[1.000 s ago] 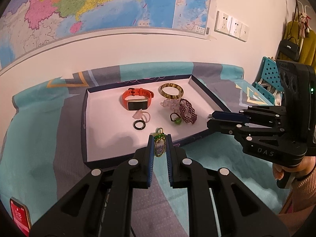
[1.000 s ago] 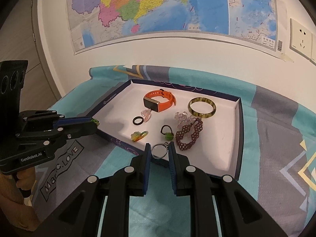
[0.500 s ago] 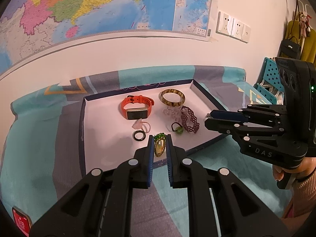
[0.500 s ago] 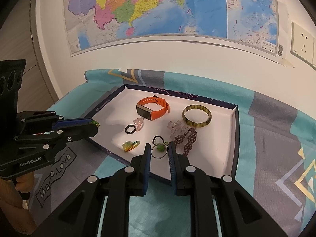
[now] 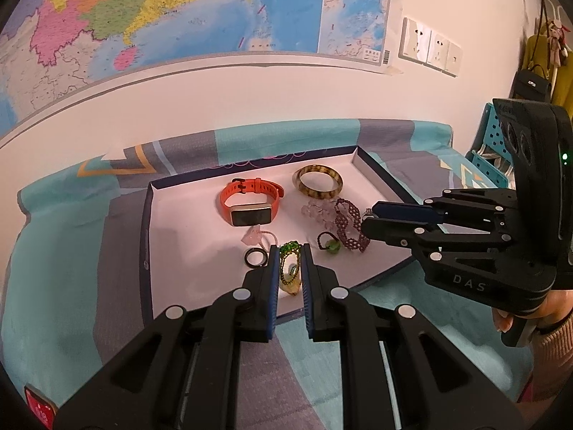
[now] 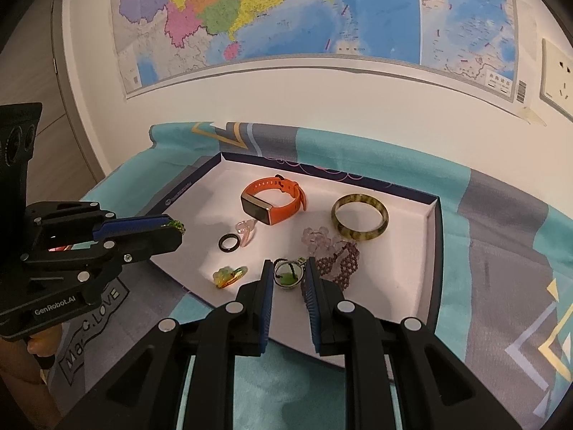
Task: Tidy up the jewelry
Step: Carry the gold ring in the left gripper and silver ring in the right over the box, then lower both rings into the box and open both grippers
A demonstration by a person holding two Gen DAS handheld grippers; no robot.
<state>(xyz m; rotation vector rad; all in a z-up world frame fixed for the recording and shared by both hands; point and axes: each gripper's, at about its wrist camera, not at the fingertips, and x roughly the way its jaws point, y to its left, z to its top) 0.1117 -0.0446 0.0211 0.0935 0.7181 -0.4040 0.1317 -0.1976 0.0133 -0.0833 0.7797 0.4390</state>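
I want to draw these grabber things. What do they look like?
Both are black plastic with silver screws and ridged blue fingers. The left gripper says GenRobot.AI in white on its side. The right gripper says DAS and has a small green light. The hand holding the right one has a pinkish knit sleeve.

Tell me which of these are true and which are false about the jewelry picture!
1. The watch has an orange strap. True.
2. The bangle lies outside the tray. False: it lies inside the tray, next to the watch.
3. The left gripper holds a green beaded ring. True.
4. The right gripper holds the black ring. False: the black ring lies on the tray floor, and the right gripper holds a silver ring.
5. A big colourful map hangs on the wall. True.
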